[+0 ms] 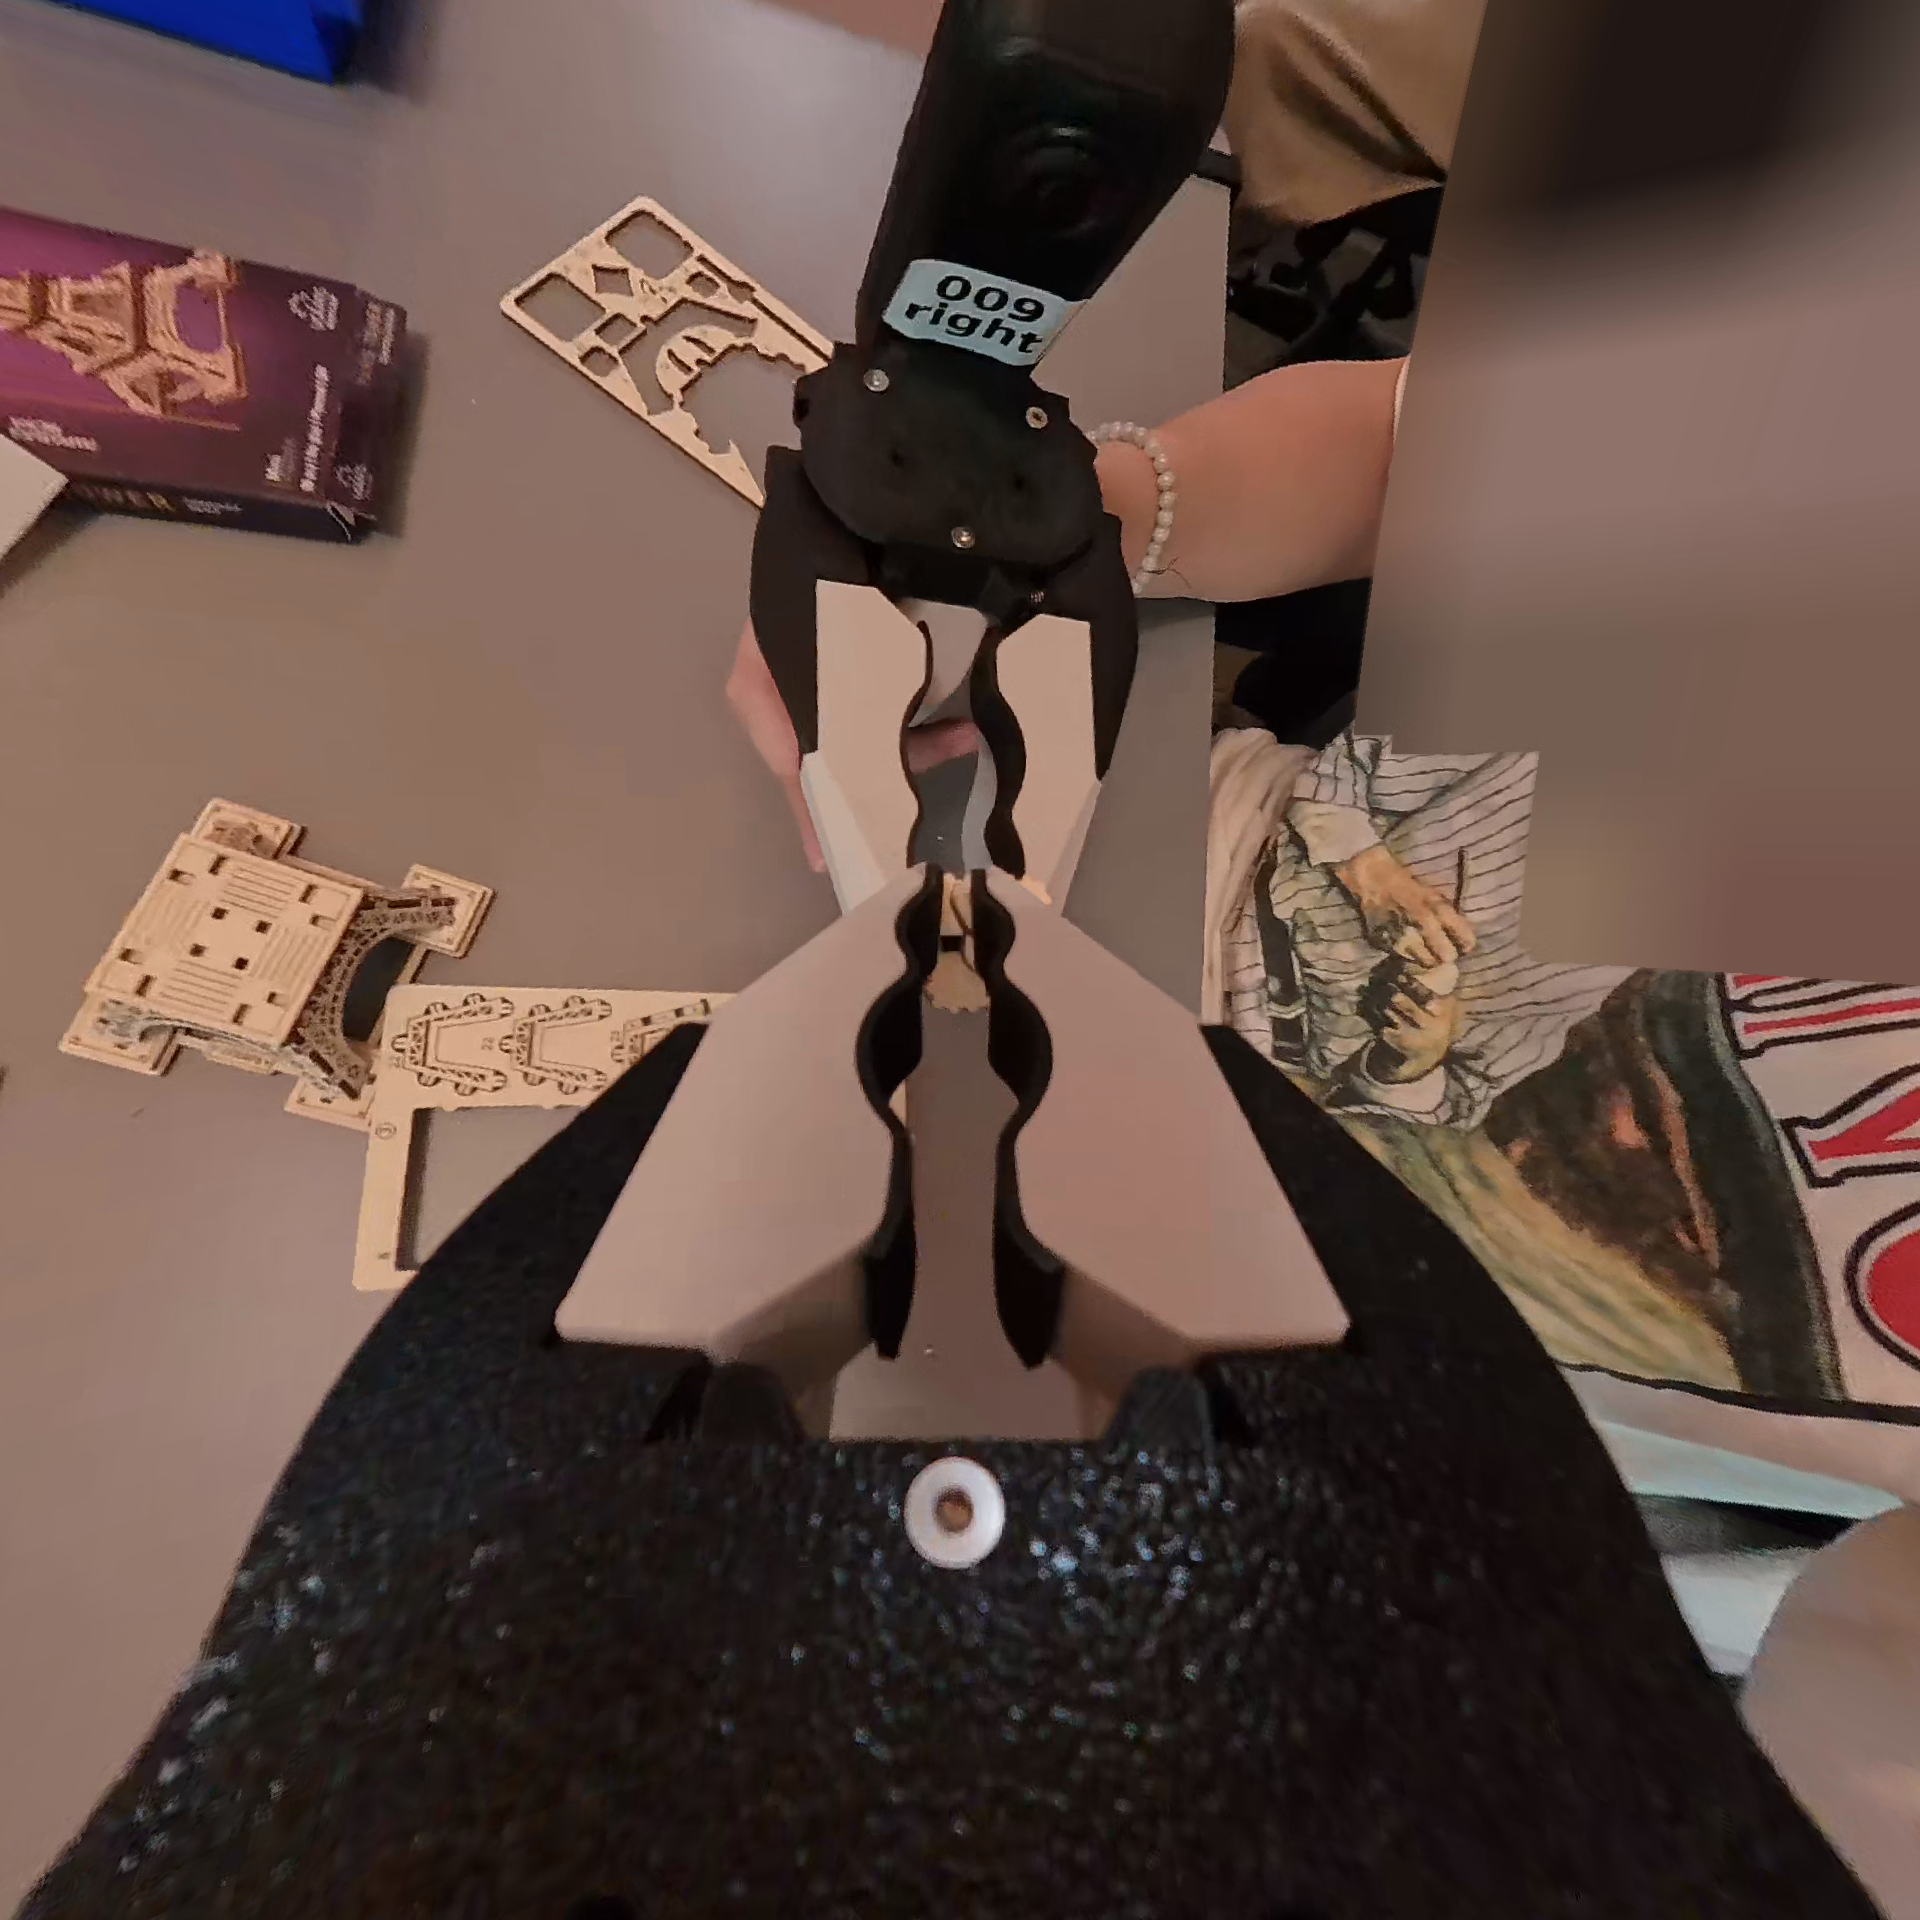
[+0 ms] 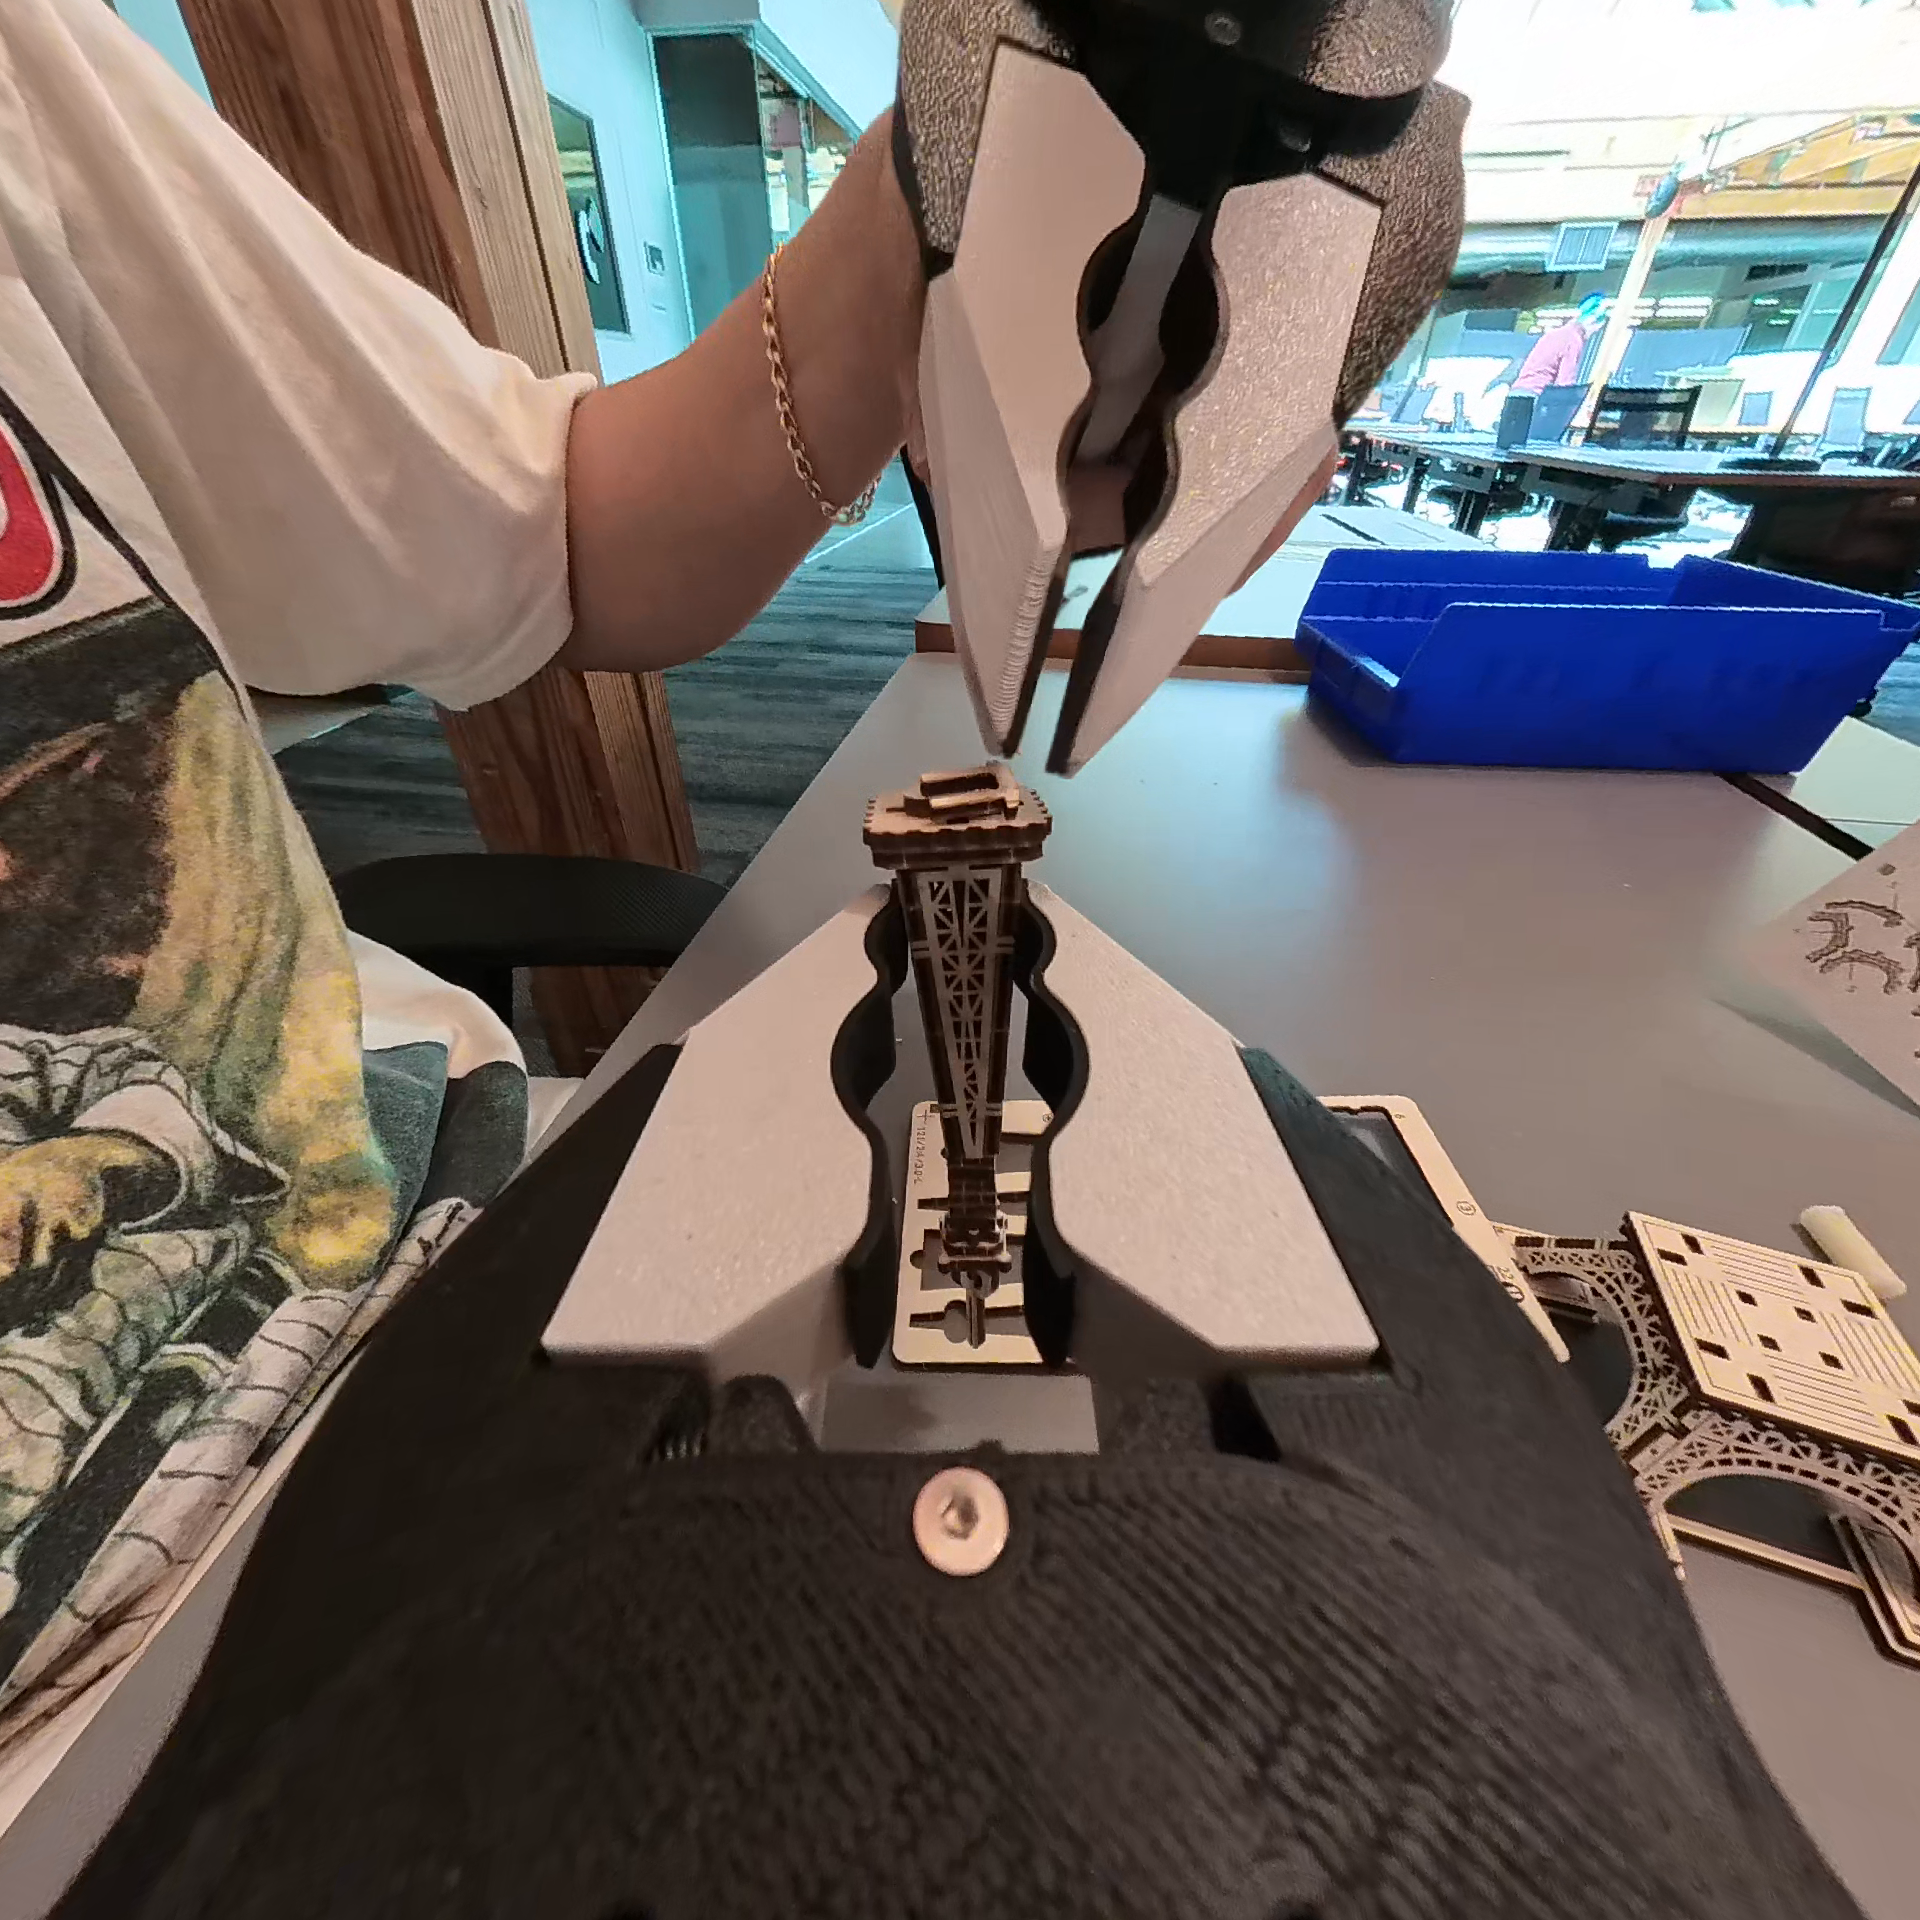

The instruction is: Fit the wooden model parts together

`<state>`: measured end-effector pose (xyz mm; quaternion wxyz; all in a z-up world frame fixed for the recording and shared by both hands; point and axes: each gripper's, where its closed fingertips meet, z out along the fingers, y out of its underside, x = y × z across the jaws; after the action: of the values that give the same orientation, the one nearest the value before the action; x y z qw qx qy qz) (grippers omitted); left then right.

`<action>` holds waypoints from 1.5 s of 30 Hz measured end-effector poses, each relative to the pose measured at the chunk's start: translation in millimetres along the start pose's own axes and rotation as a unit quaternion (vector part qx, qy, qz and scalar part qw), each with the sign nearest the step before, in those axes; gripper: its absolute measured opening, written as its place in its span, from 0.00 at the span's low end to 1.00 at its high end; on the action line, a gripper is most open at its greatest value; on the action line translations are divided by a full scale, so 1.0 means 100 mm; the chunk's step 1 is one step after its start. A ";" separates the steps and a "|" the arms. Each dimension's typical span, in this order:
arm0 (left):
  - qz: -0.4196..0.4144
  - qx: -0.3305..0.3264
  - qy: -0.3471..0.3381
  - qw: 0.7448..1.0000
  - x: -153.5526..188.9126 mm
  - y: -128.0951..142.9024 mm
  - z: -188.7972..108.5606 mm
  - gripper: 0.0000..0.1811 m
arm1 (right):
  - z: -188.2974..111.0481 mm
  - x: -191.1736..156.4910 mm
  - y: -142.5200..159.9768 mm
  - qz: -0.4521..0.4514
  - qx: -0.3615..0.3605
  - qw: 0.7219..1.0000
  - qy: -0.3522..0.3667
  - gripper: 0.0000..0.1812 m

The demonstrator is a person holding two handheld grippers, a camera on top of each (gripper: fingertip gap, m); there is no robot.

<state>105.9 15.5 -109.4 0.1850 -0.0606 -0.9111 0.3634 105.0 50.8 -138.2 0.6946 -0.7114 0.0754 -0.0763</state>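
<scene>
The grey table [image 2: 1403, 987] carries the loose stock: in the right wrist view a blue bin [image 2: 1600, 665] sits at two o'clock, and the wooden tower base [image 2: 1766, 1371] with its arched legs lies tipped on its side at four o'clock, well apart from the work; in the left wrist view a purple kit box [image 1: 187, 384] lies at ten o'clock and a punched-out part sheet [image 1: 665, 332] at eleven. The right gripper [image 2: 961, 935] is closed on the tower spire [image 2: 958, 997], which runs along the gap between the fingers, wide platform end out past the tips. The left gripper [image 2: 1029, 764] hangs at twelve o'clock, its tips almost together just over a small stepped cap piece [image 2: 961, 792] seated on that platform; whether they pinch anything I cannot tell. Judged risks, biggest first: the base is not at hand, so carrying the spire across could swing it against the sheets; a hard push on the cap could bend the thin lattice or slide the spire back through the wavy pads; a skewed press could jam or chip the cap's tabs; and the tiny cap could pop off and drop among the scraps
</scene>
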 end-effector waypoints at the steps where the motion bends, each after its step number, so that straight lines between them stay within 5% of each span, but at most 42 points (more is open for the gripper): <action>1: -0.006 -0.005 0.006 1.000 0.01 0.01 0.01 0.02 | 0.00 0.00 0.01 0.001 -0.002 1.000 0.000 0.10; 18: -0.070 -0.035 0.008 0.997 -0.04 0.08 0.04 0.01 | 0.00 0.04 0.04 0.016 -0.006 1.000 0.004 0.09; 25: -0.055 0.010 -0.006 0.998 -0.09 -0.06 -0.02 0.01 | -0.01 0.03 0.01 0.026 0.006 1.000 -0.002 0.09; 29: 0.050 0.063 -0.049 0.996 -0.13 -0.16 -0.09 0.01 | -0.04 -0.01 -0.08 0.049 0.033 0.998 -0.025 0.09; 36: 0.214 0.188 -0.134 0.949 -0.07 -0.35 -0.27 0.01 | -0.07 0.00 -0.11 0.067 0.044 0.996 -0.031 0.09; 42: 0.281 0.192 -0.205 0.917 -0.06 -0.32 -0.35 0.01 | -0.08 -0.05 -0.12 0.078 0.055 0.994 -0.055 0.09; 45: 0.248 0.171 -0.249 0.920 -0.23 -0.18 -0.40 0.01 | -0.11 -0.07 -0.11 0.065 0.051 0.995 -0.064 0.09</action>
<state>143.1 22.5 -77.1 -0.1365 -0.1600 -0.8073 0.5514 96.1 42.2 -127.0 0.7368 -0.6721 0.0729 0.0108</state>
